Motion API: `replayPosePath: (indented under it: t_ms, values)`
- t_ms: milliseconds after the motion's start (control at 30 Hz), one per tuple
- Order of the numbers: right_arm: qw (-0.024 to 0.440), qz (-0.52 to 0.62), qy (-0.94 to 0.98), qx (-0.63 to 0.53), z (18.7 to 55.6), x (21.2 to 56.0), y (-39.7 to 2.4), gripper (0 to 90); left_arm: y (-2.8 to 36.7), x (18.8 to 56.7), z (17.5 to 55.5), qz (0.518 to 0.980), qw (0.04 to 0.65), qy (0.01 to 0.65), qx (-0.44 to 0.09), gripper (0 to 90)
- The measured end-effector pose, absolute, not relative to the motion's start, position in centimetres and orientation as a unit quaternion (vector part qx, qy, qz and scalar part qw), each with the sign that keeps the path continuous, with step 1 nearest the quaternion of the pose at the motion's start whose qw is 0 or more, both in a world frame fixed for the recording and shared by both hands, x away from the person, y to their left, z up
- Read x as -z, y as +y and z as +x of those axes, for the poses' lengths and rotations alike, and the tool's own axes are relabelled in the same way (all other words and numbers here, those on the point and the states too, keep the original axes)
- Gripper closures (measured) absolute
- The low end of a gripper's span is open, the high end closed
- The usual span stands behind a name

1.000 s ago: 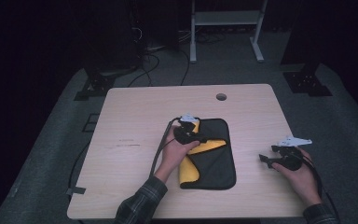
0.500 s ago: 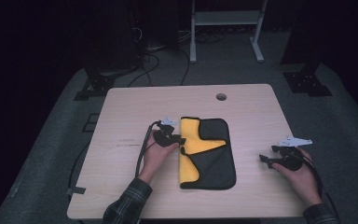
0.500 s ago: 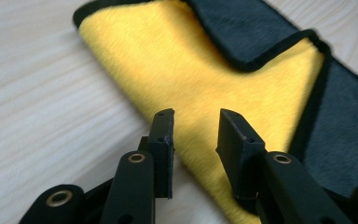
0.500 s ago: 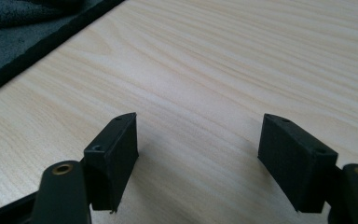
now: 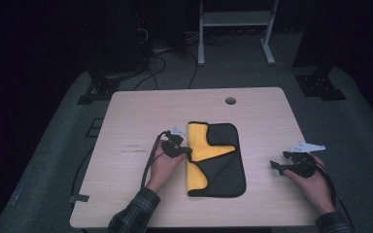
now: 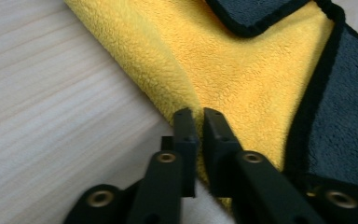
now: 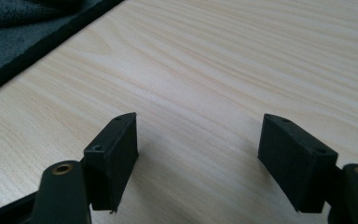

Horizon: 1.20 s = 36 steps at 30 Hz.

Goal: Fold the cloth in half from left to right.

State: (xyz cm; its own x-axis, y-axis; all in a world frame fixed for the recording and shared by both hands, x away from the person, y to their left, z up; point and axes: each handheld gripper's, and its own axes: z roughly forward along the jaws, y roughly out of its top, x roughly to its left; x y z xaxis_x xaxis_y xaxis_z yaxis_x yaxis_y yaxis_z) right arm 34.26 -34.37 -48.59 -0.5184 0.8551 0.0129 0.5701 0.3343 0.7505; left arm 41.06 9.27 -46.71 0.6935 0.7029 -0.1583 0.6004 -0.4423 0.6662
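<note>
A folded cloth (image 5: 218, 165), dark grey with black trim and a yellow underside turned up, lies in the middle of the wooden table (image 5: 141, 111). My left gripper (image 5: 188, 151) is at the cloth's left edge. Its jaws have just been closing, and in the left gripper view the left gripper (image 6: 198, 114) is shut on the yellow fold of the cloth (image 6: 242, 70). My right gripper (image 5: 277, 167) rests in the person's hand near the table's right front. There the right gripper (image 7: 198, 135) stands open over bare wood, with the cloth's grey corner (image 7: 14, 32) farther off.
A round cable hole (image 5: 230, 100) sits near the table's far edge. Beyond the table, a white metal stand (image 5: 233, 29) and dark equipment bases (image 5: 320, 82) stand on the grey floor. Each gripper trails a black cable (image 5: 148, 160) toward the front edge.
The left hand has moved left, off the top of the cloth to its left edge, and sunk a little. Its jaws have closed on the yellow fold. The right hand kept still.
</note>
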Motion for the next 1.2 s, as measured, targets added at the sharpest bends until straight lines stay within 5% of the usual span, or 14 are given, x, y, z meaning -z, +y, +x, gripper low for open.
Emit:
replayPosePath:
  t_ms: [633, 933, 1200]
  values:
    - [0.197, 0.453, 0.791, -0.362, 34.1, 48.6, -34.4, 28.8, 15.1, 46.3, 40.9, 0.841, 0.355, 0.398, -0.093, 86.9]
    - [0.191, 0.444, 0.795, -0.367, 34.3, 47.8, -33.6, 43.8, 17.7, 45.4, 39.5, 0.824, 0.371, 0.410, -0.122, 49.9]
    - [0.185, 0.430, 0.797, -0.383, 34.9, 46.6, -32.4, 46.9, 19.2, 45.8, 37.6, 0.827, 0.362, 0.411, -0.128, 38.9]
